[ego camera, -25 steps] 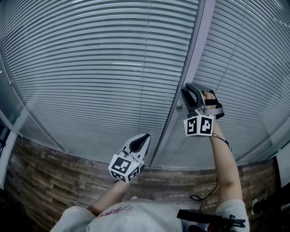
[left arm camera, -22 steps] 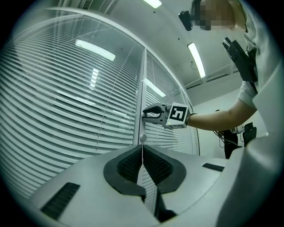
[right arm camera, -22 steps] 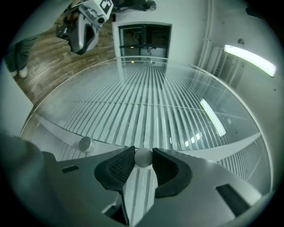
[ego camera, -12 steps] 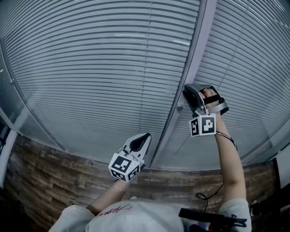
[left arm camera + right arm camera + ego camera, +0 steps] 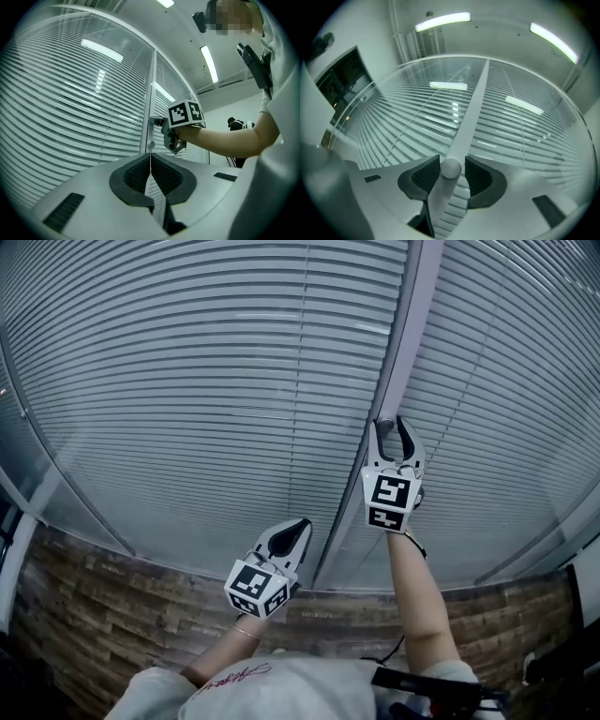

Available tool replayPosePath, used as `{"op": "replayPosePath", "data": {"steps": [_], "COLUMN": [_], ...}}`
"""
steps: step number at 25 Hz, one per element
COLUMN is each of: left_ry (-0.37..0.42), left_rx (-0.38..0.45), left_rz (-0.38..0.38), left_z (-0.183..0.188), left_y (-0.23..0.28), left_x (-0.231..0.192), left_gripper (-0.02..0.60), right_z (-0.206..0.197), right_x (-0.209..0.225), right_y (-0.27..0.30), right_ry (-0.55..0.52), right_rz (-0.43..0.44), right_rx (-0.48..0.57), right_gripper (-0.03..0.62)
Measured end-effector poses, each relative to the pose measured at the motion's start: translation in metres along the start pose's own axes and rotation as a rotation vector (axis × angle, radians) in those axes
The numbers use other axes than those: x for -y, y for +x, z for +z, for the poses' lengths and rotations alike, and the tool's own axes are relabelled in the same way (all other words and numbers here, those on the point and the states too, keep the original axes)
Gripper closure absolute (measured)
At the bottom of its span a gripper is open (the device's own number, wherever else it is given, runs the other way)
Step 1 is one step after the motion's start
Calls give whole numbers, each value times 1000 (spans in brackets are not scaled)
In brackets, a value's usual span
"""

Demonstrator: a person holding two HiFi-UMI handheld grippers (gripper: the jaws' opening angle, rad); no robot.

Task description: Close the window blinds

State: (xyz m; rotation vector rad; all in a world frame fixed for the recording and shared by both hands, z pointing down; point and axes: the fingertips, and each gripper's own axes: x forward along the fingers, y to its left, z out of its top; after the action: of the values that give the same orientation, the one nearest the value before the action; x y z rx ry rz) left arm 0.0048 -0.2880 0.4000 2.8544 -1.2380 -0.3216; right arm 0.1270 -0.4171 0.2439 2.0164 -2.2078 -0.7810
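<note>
Right gripper view: my right claw [image 5: 451, 160] has just been opening and stands wide, with the round knob [image 5: 451, 168] dead centre between its pads, on the frame post [image 5: 472, 108] running to 12 o'clock. Blinds [image 5: 408, 117] lie either side. Left claw [image 5: 150, 164], pinched closed, sits farther off.

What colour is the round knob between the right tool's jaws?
The knob is silver-grey; right gripper view shows it best.

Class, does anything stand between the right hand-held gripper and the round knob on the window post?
Nothing visible does. The knob on the window post sits between the jaws of the right hand-held gripper, which have just been opening, pads not pressing it. The left hand-held gripper is shut, lower down.
</note>
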Motion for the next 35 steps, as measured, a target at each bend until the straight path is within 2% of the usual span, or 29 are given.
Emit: {"op": "replayPosePath", "data": {"steps": [3,5,8,12,15,19,25,27,28,32,35], "left_ry": [2,3,0,1,6,4,10,7,7,15,26], "left_rx": [-3,-1,0,-4,-9,-10,-7,-3,-1,4,10], "left_rz": [6,13,23,12,0,-17,-28,-28,-30,-34,-22], "left_z": [-4,-5,-2,-6,-9,-5,0,2,1,-1,5], "left_y": [-2,-4,-8,-6,-2,4,5,8,9,7,4], "left_x": [-3,-6,-10,-9,-5,2,10,10,11,12,10], "left_gripper": [563,563,563,563,563,563,563,563,563,563,563], "right_z": [-7,-8,-2,-4,-9,-6,-2,-1,-2,-5,1], "right_x": [1,1,-2,-9,-14,-14,-15,-14,-14,-10,-10], "right_y": [2,0,-1,-3,-2,-2,-4,-1,0,-12,-29], "right_ry": [102,70,-144,-433,-612,-768,-934,-910,-862,-574,-380], "right_rz": [-48,-58,-22,80,157,210,250,245,230,111,81], "right_rx": [-12,-4,14,35,38,40,61,66,65,57,69], "right_gripper": [459,461,461,462,462,462,462,461,461,461,462]}}
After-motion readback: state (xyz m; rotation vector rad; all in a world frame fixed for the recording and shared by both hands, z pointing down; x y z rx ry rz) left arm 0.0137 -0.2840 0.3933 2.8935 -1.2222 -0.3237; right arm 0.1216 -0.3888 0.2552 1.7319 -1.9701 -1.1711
